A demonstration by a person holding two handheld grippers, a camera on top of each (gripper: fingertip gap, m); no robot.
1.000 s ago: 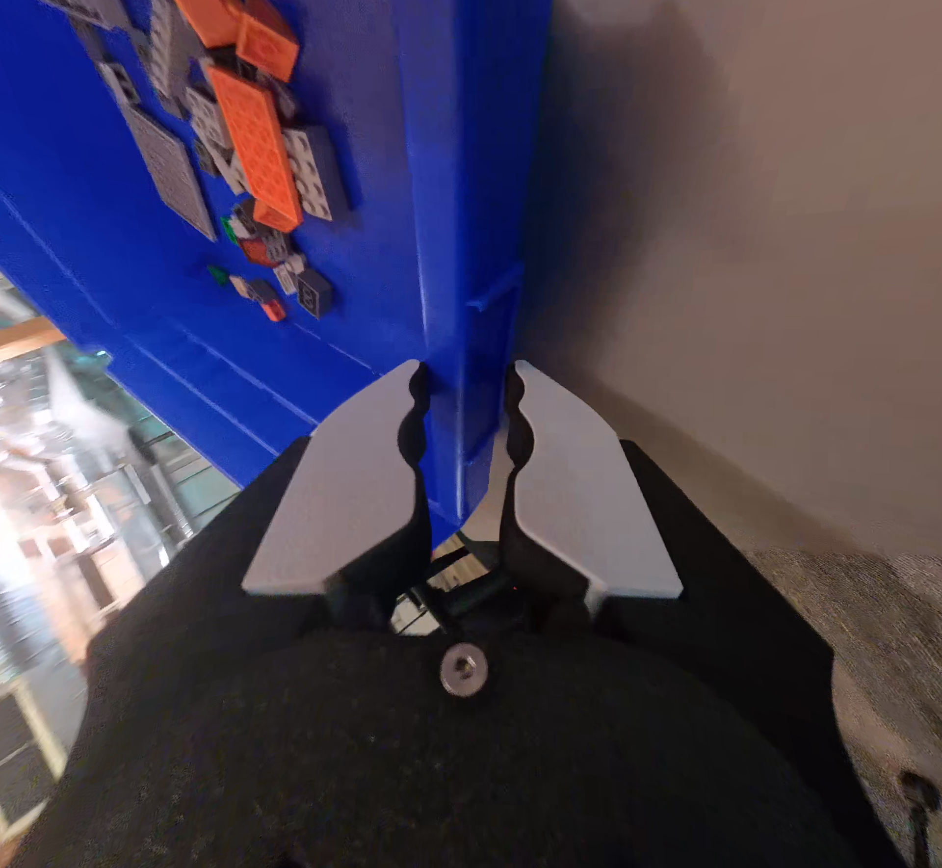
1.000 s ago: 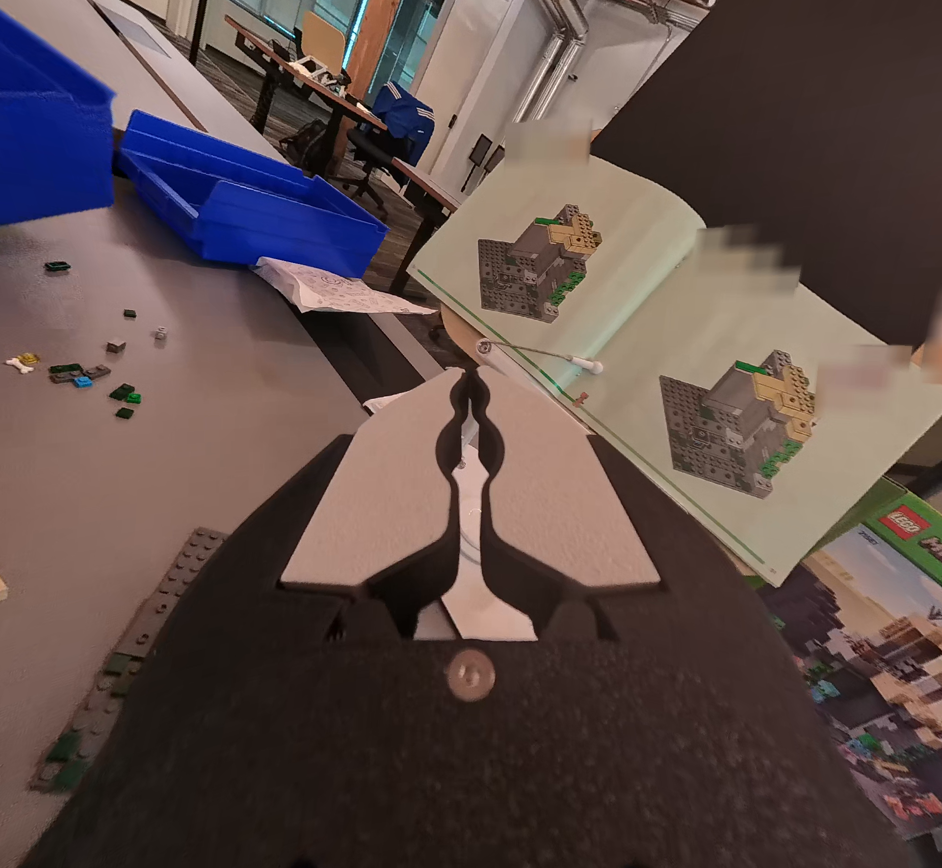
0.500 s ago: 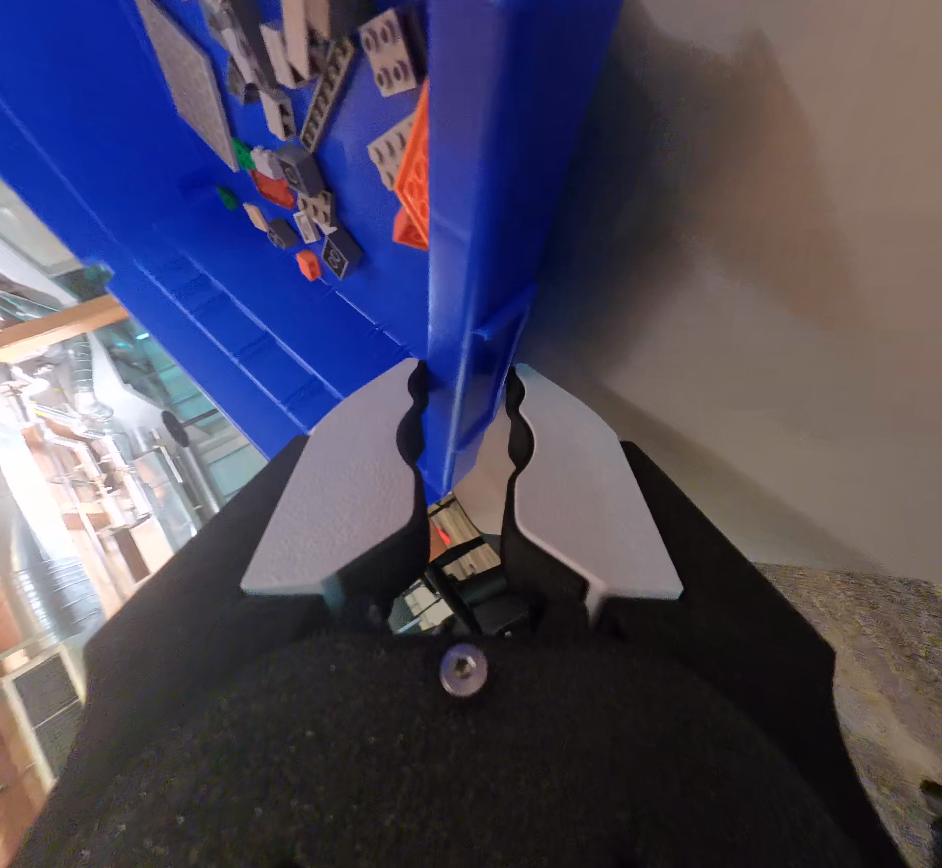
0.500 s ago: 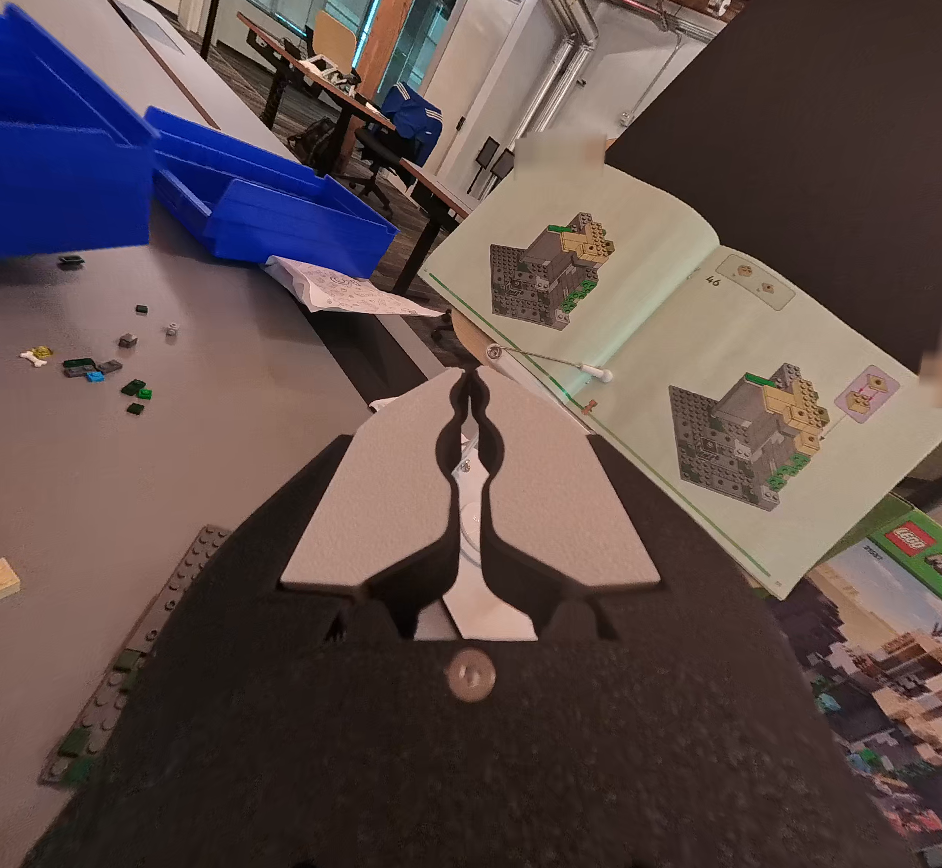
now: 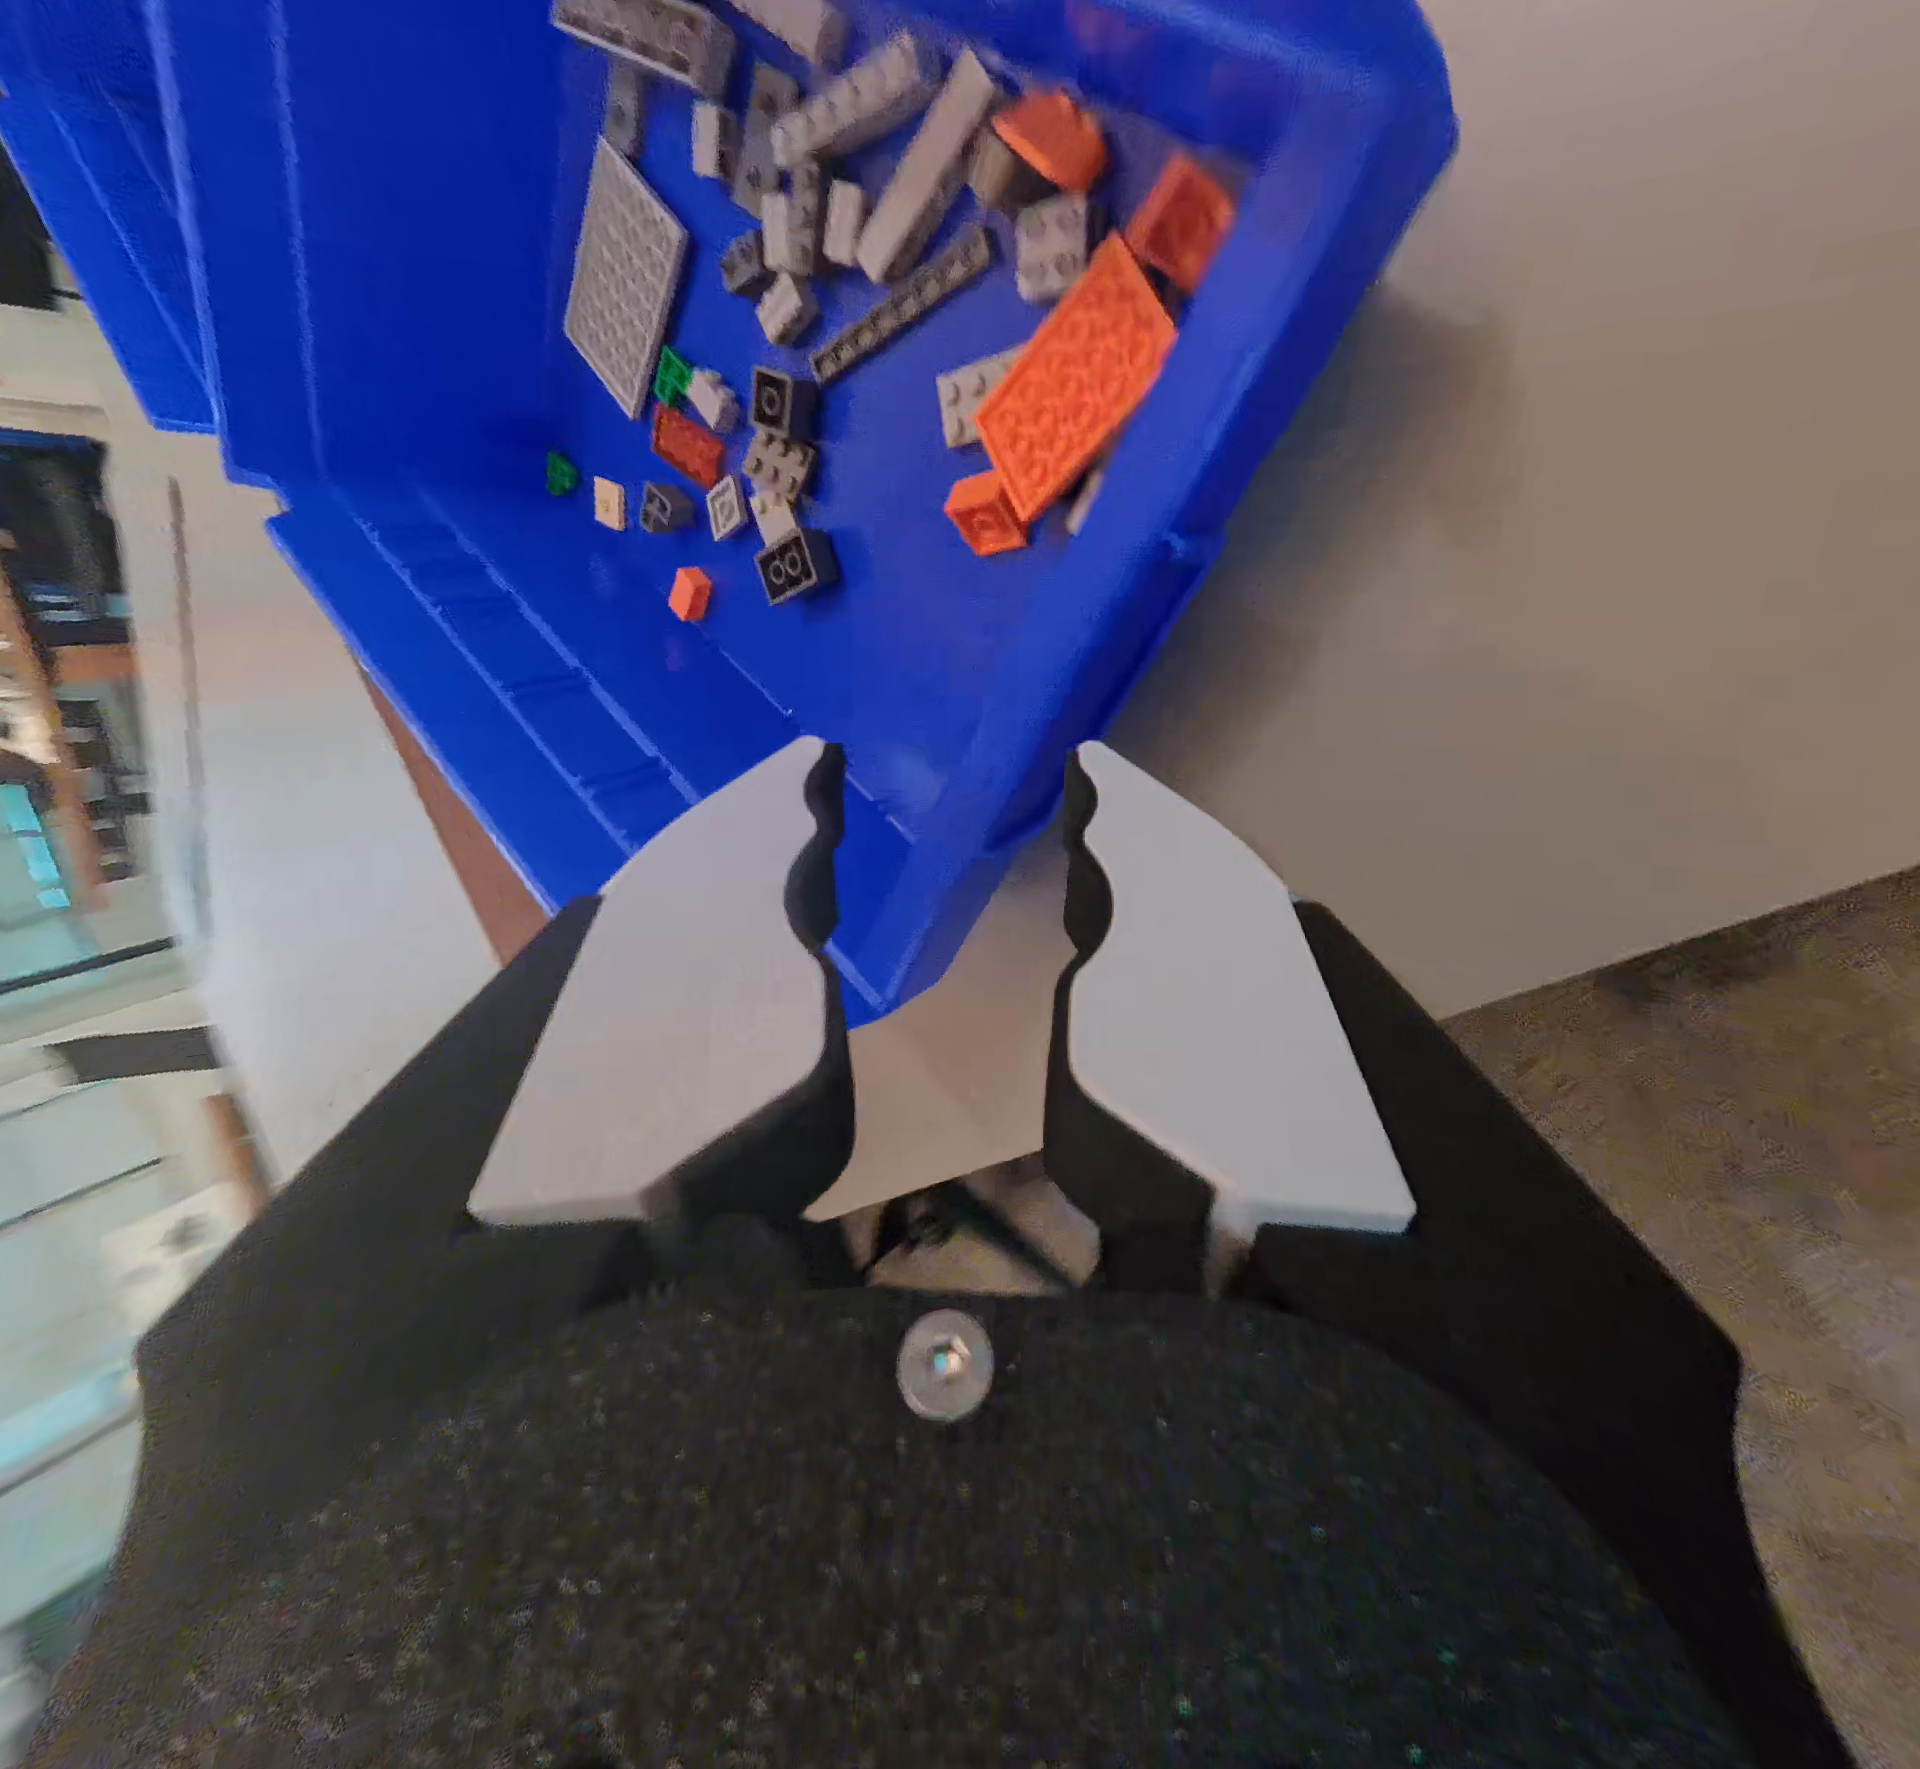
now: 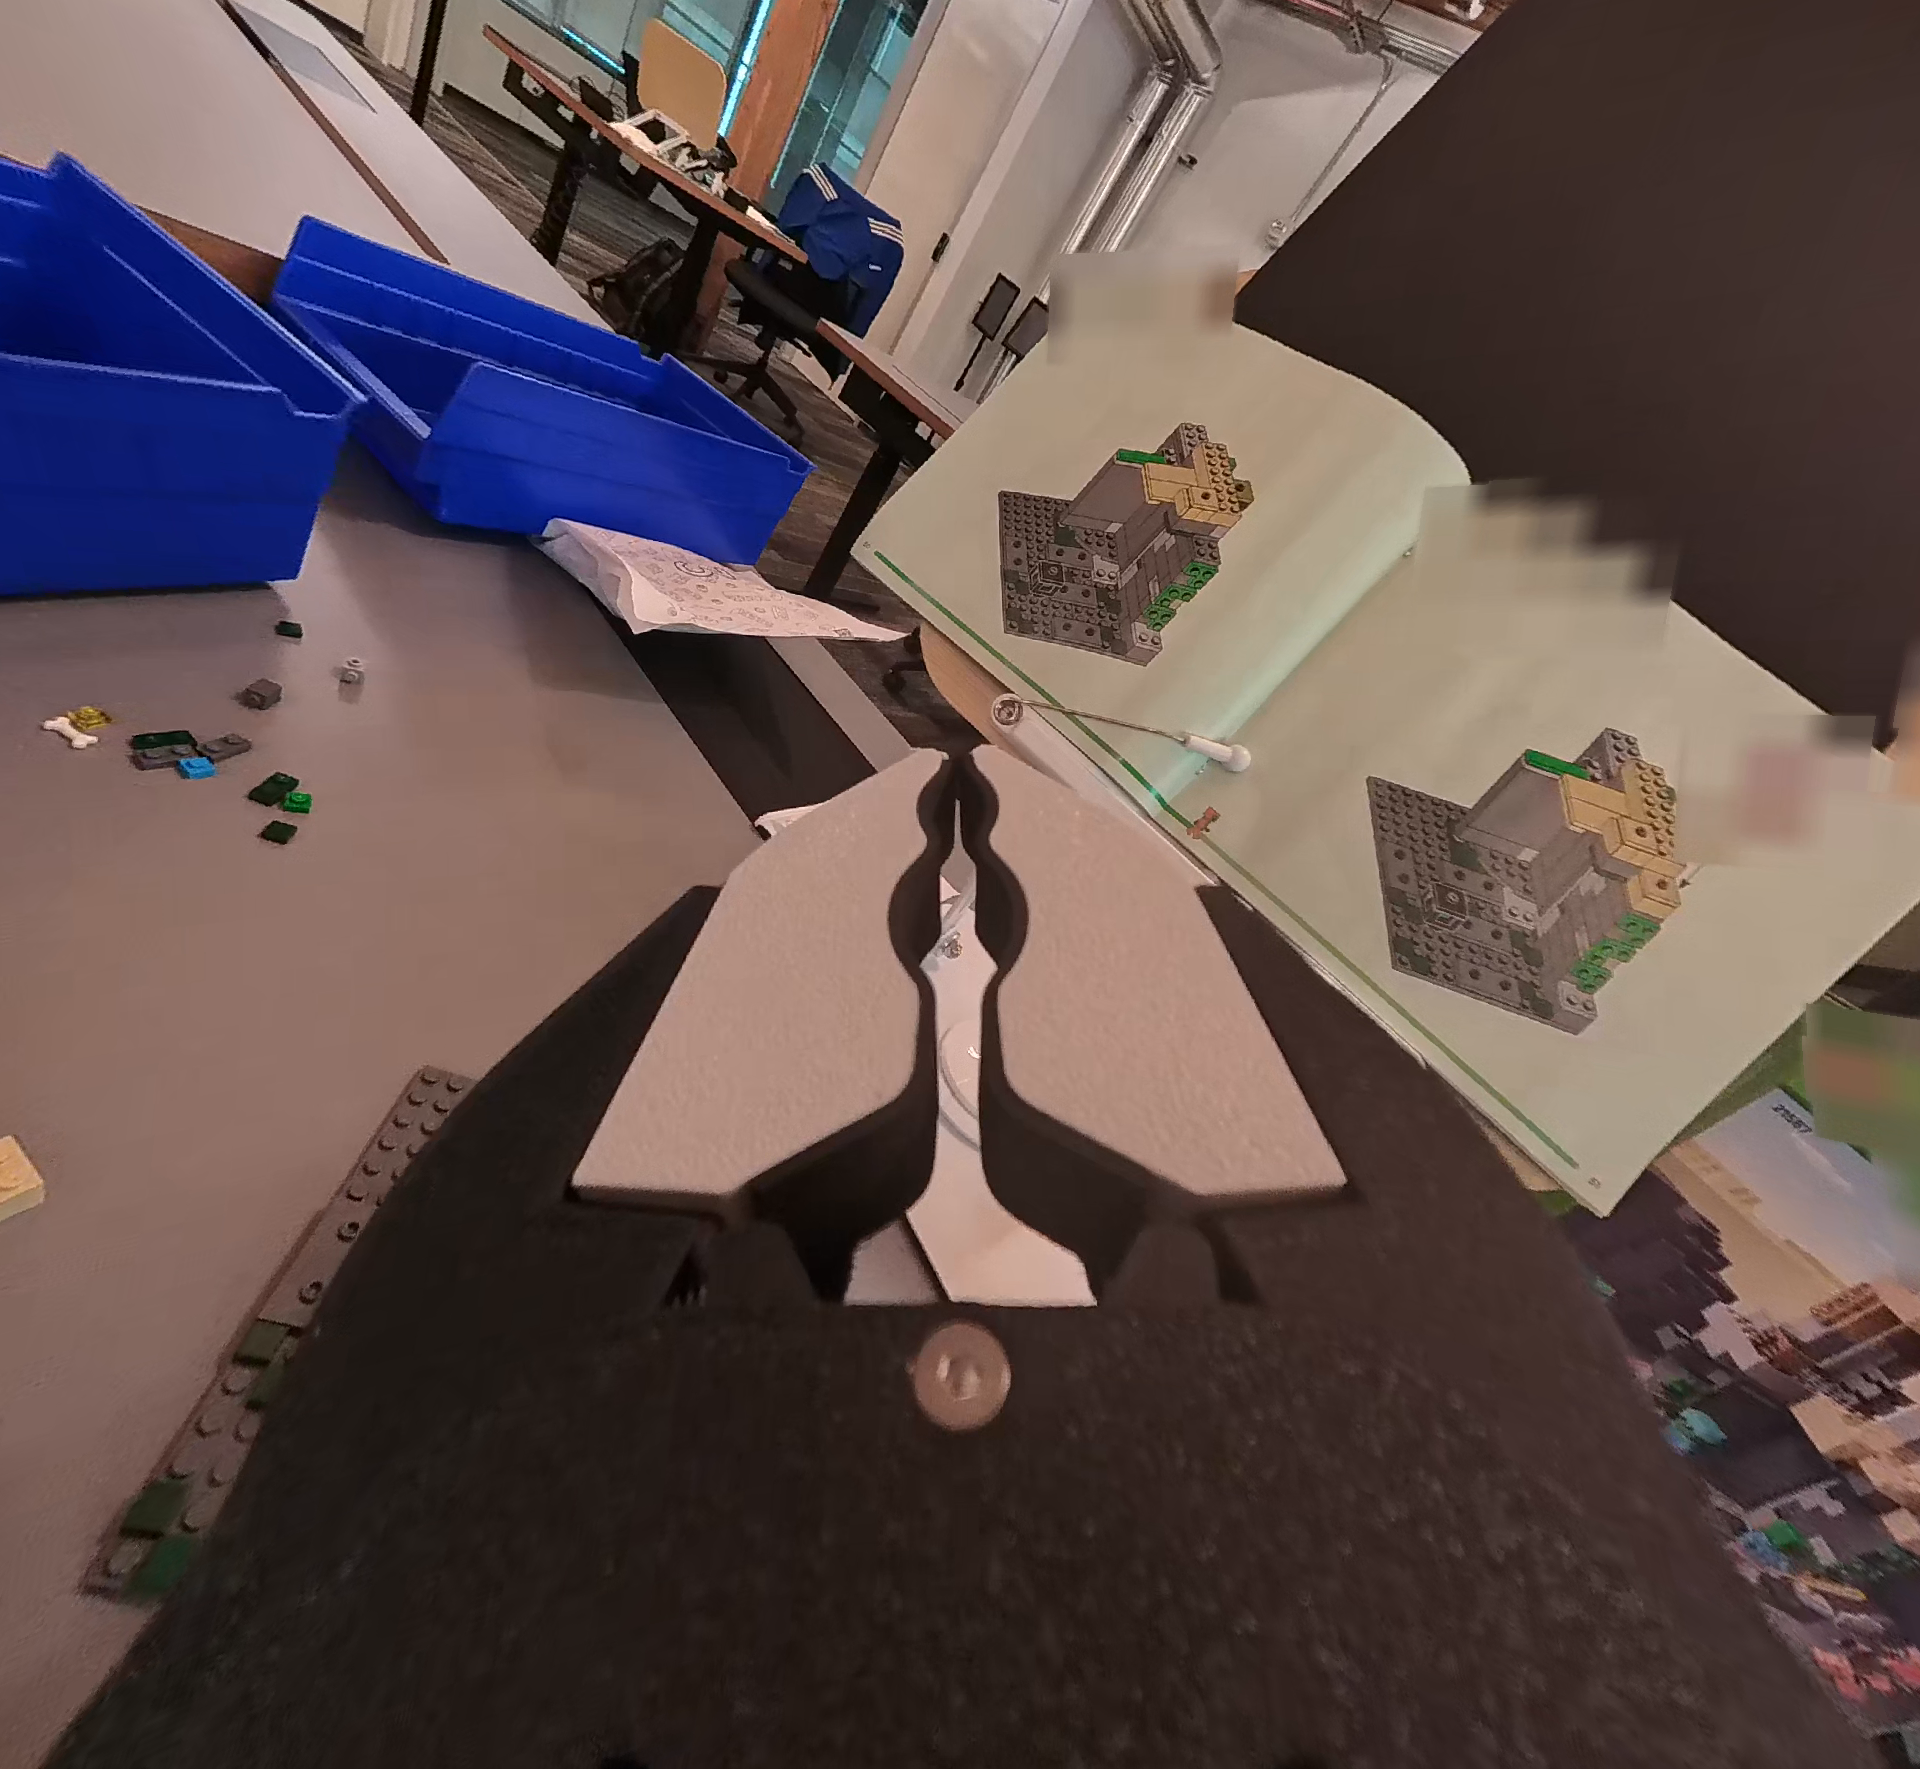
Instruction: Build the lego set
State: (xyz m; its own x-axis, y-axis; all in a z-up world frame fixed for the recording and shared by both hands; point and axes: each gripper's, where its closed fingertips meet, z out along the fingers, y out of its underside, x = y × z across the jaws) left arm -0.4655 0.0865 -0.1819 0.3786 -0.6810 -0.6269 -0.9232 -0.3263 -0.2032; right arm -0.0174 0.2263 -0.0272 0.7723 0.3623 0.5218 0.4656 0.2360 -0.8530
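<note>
Gone is the pinch on the bin wall: half a second back the left gripper (image 5: pixel 948 784) had its grey fingers (image 5: pixel 717 981) clamped on the blue rim, and now they stand apart, released, with the near corner of the blue bin (image 5: pixel 935 711) sitting loose in the gap at frame centre. That bin has swung too, so its whole floor now faces the camera, filling the upper half of the left wrist view.

Inside, the pieces are spread out: a large orange plate (image 5: pixel 1075 379) right of centre, a grey studded plate (image 5: pixel 623 285) to its left, a heap of grey bricks (image 5: pixel 862 150) above, and small bits such as an orange cube (image 5: pixel 691 594) lower down.

In the right wrist view, the right gripper (image 6: pixel 958 769) is squeezed shut, tips meeting, carrying nothing I can see. It points past the open instruction booklet (image 6: pixel 1320 680) on the right. The dark grey baseplate (image 6: pixel 312 1304) lies at lower left, loose small pieces (image 6: pixel 187 758) at mid left, and the bin (image 6: pixel 156 441) rests on the grey table (image 6: pixel 468 888) at upper left.

My read: this is part-picking. To do it well, check the booklet's step first, then go for one piece that lies apart from the heap, coming straight down with the fingers spread just wider than it. The heap looks likely to jam a blind grab.
</note>
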